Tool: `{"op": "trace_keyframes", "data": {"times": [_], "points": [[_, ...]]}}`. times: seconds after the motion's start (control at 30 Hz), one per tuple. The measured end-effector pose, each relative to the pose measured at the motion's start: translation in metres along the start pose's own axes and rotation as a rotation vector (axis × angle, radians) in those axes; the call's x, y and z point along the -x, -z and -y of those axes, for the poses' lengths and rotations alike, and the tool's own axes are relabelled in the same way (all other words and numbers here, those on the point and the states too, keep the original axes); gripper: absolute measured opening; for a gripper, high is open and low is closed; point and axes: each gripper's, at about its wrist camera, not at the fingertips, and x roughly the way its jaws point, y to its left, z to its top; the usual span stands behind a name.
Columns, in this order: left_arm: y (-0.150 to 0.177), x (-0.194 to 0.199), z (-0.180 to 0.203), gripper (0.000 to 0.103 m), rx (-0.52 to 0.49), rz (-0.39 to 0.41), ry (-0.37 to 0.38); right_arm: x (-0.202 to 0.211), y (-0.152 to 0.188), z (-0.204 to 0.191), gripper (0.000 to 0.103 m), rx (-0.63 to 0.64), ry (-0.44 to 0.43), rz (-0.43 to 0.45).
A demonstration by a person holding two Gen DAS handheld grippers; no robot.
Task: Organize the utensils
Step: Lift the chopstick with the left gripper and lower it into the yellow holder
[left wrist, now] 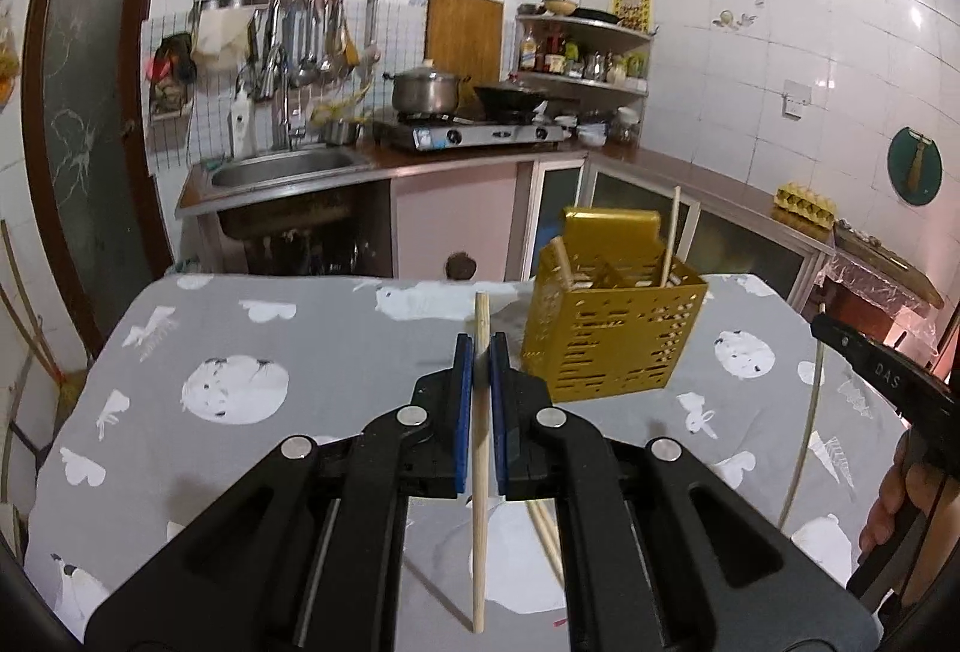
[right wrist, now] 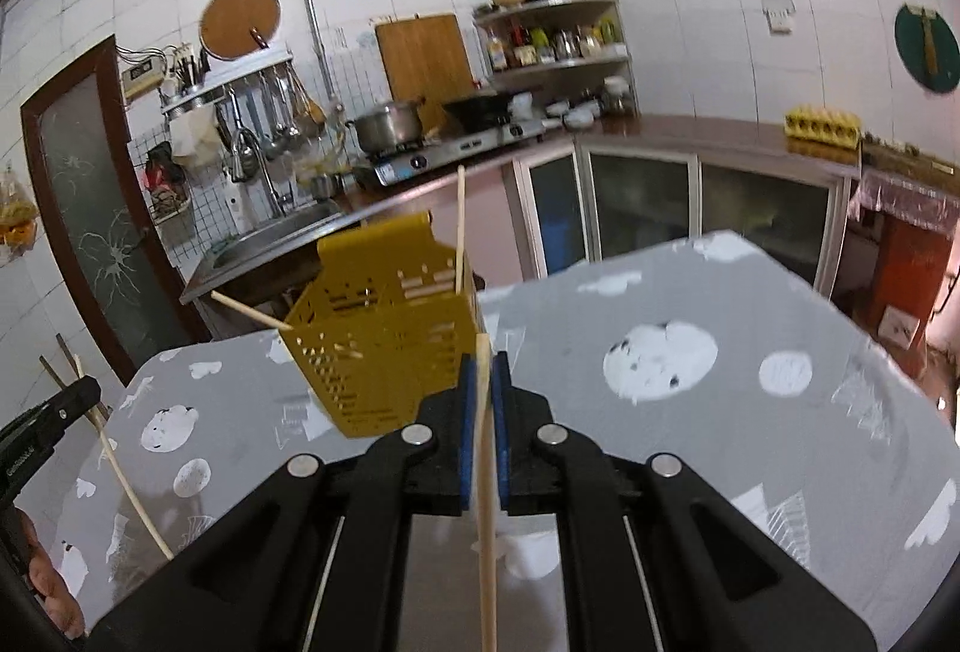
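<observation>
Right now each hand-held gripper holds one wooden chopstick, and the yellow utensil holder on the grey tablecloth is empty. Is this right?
Not quite. The yellow utensil holder is not empty: the left wrist view shows chopsticks already standing in it. The rest holds: the left hand-held gripper and the right hand-held gripper each grip one chopstick.

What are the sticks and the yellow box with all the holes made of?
The chopstick in the left gripper looks like pale bamboo or wood: matte, light tan, no shine. The one in the right gripper looks the same. The yellow holder seems to be thin painted metal or hard plastic, with crisp punched slots and flat folded walls; I can't tell which.
</observation>
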Motion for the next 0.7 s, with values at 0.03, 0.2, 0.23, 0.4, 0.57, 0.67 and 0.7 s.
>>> {"op": "trace_keyframes", "data": {"times": [0.03,0.2,0.23,0.4,0.57,0.67,0.7], "points": [[-0.001,0.003,0.003,0.004,-0.004,0.011,0.000,0.003,-0.002,0.001,0.006,0.003,0.000,0.017],[-0.007,0.005,0.013,0.004,0.000,0.039,0.016,0.009,-0.004,0.007,0.006,0.011,0.002,0.065],[-0.008,0.004,0.016,0.004,0.001,0.046,0.017,0.010,-0.004,0.009,0.006,0.006,-0.003,0.071],[-0.014,0.001,0.024,0.004,0.003,0.061,0.038,0.015,-0.010,0.008,0.006,0.010,-0.010,0.101],[-0.027,-0.001,0.028,0.004,0.024,0.085,0.060,0.024,-0.030,0.005,0.006,0.006,-0.023,0.149],[-0.043,-0.004,0.034,0.004,0.025,0.096,0.074,0.026,-0.050,-0.001,0.006,0.021,-0.028,0.180],[-0.050,-0.005,0.036,0.004,0.024,0.102,0.082,0.026,-0.058,-0.003,0.006,0.026,-0.028,0.191]]}}
